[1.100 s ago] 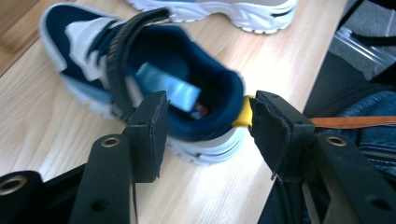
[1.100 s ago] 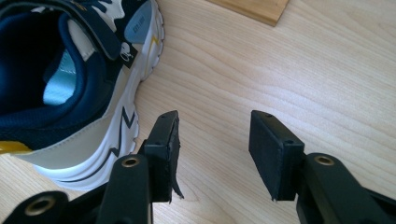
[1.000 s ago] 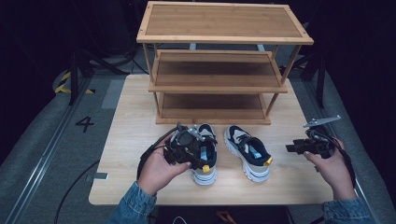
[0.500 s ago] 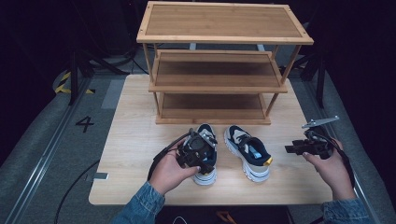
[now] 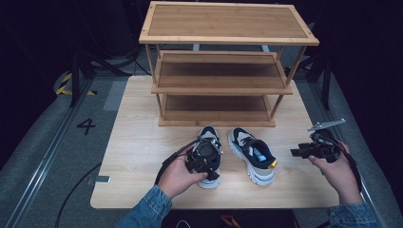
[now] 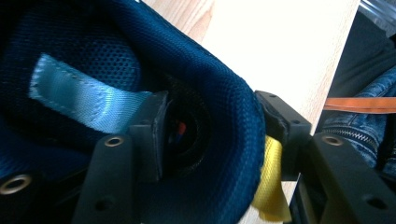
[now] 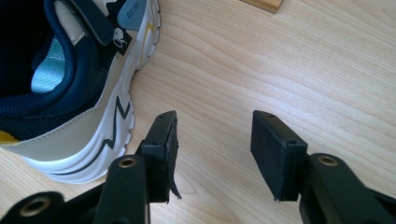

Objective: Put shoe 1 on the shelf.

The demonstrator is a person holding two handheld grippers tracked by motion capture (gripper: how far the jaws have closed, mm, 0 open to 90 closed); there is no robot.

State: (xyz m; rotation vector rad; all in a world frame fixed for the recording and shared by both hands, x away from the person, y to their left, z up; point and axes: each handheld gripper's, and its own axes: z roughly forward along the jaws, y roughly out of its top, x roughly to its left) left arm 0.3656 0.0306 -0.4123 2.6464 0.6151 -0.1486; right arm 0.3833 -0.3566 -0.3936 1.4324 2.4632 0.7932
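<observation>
Two shoes sit side by side on the wooden table (image 5: 142,142), just in front of the shoe rack (image 5: 223,71). The left gripper (image 5: 205,161) is down on the left shoe (image 5: 208,137), at its heel end. Its jaws have just been closing, one inside the shoe and one outside, with the blue padded heel collar (image 6: 233,140) between them and touching both. The right gripper (image 5: 299,153) hangs to the right of the right shoe (image 5: 252,154), close beside it but apart. Its jaws are apart with only bare table between them.
</observation>
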